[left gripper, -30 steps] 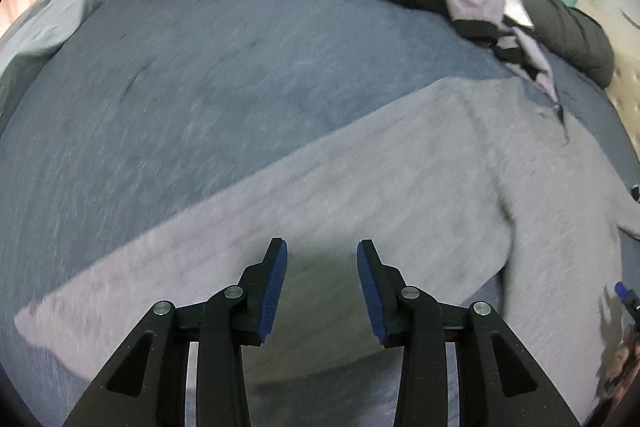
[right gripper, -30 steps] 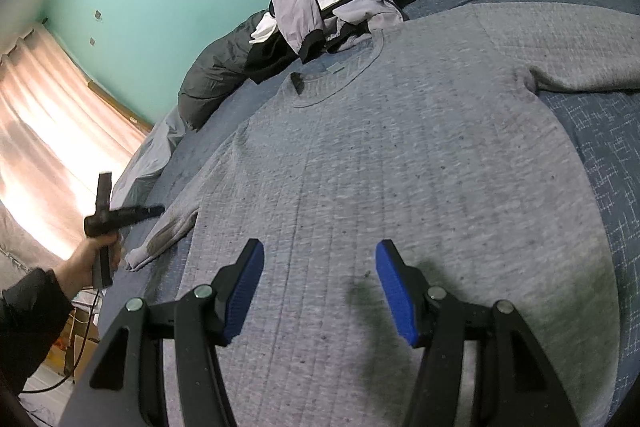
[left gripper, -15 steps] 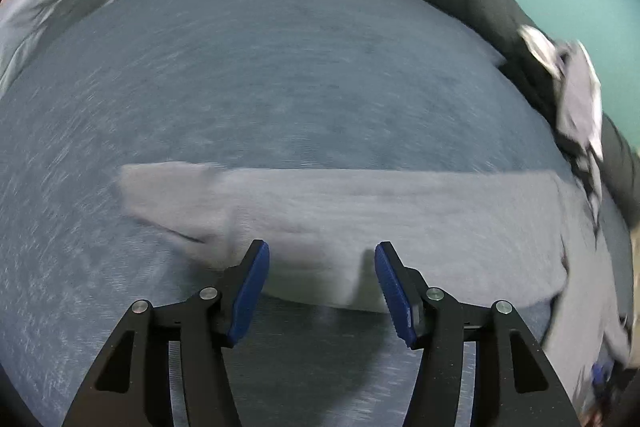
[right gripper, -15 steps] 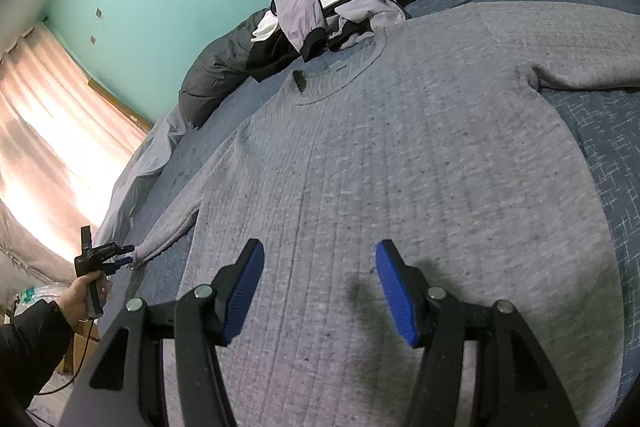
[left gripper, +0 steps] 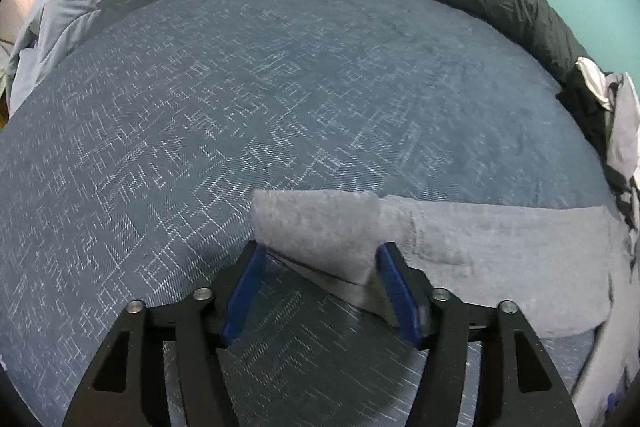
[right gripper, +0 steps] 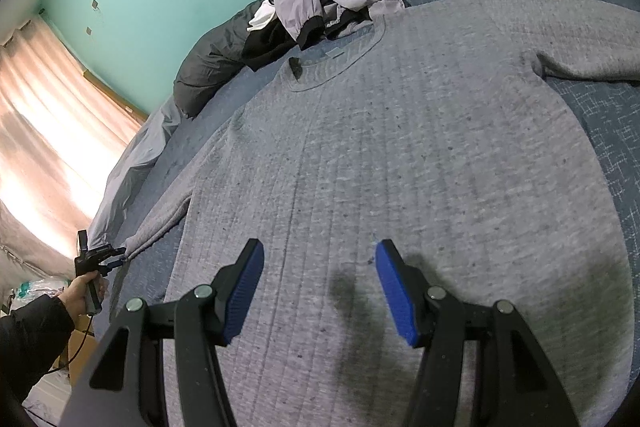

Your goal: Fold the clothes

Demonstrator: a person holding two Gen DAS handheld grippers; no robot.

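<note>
Blue bedspread (left gripper: 200, 131) carries the sweater (right gripper: 400, 147) spread flat, and your left gripper (left gripper: 320, 267), swung out along its sleeve, now straddles the cuff (left gripper: 316, 227) wide open, ready to fold it inward, while your right gripper (right gripper: 318, 275) hovers wide.

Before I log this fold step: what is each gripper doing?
Left gripper: open, its fingers either side of the grey sweater's sleeve cuff.
Right gripper: open, holding nothing, above the sweater body.
</note>
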